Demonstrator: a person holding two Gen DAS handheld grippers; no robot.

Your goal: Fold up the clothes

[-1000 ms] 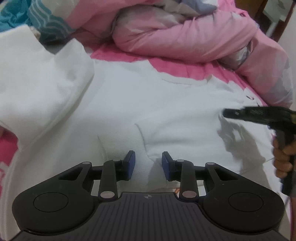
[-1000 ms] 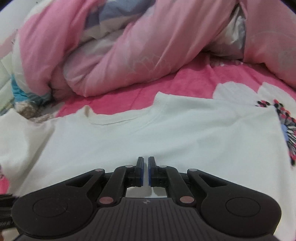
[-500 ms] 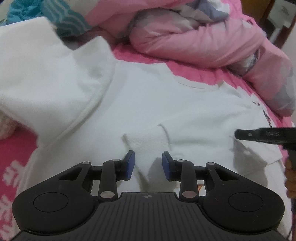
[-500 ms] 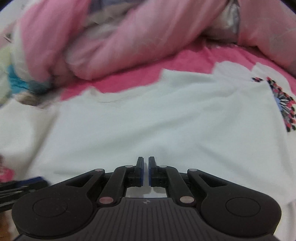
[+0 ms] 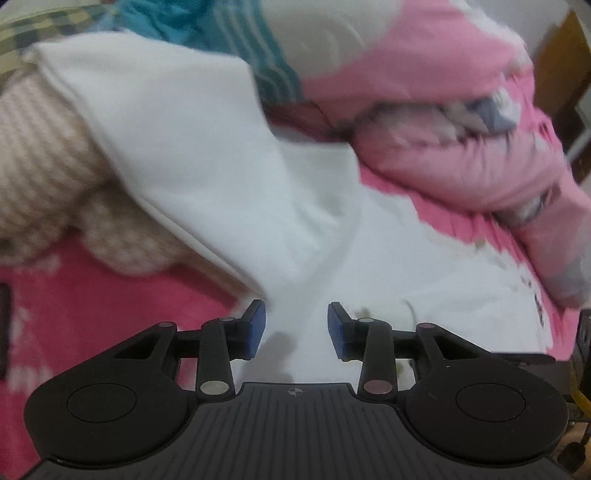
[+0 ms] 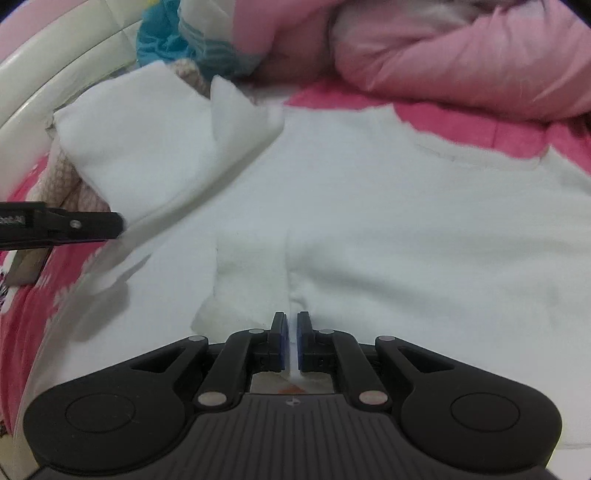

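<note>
A white sweatshirt [image 5: 369,258] lies spread on the pink bed sheet [image 5: 92,288]. Its broad left part [image 5: 184,147] is turned up over a beige knit item. My left gripper [image 5: 296,328] hovers over the garment's left edge. Its jaws are opening, and the blue pads stand apart from the white cloth beneath them. In the right wrist view, a sleeve with a ribbed cuff [image 6: 229,306] lies across the sweatshirt [image 6: 388,192]. My right gripper [image 6: 293,332] pinches a raised crease of that white cloth, and its jaws are starting to open. The left gripper's tip [image 6: 107,223] shows at the left.
A bunched pink duvet [image 5: 443,147] lies along the far side of the bed. The beige knit item [image 5: 44,155] and a teal cloth [image 5: 221,22] sit at the far left. A white padded headboard [image 6: 55,74] runs along the left. Dark wooden furniture [image 5: 561,74] stands at the far right.
Both views have swung left across the sweatshirt. My left gripper has left the ribbed cuff for the garment's left edge, jaws slightly wider. The right gripper now has a cloth crease between its pads.
</note>
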